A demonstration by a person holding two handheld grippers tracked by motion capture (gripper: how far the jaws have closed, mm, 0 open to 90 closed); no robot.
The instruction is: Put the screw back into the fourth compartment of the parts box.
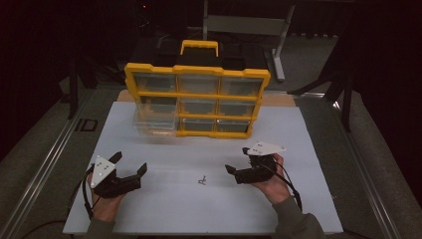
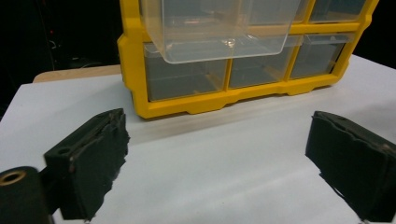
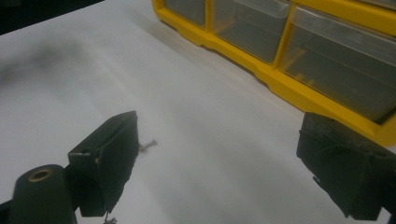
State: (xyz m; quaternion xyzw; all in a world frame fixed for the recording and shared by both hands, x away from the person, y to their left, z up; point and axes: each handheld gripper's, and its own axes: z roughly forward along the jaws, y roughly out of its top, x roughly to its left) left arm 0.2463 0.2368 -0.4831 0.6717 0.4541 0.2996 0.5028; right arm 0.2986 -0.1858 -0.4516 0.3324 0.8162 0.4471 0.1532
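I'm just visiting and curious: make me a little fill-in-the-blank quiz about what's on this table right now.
1. The frame of the drawer organizer is coloured ______.
2. One clear drawer in its left column is pulled ______.
3. Some small screws lie on the white table between the left gripper and the ______ gripper.
4. Both grippers have their jaws ______, with nothing held between them.

Missing words: yellow; out; right; open
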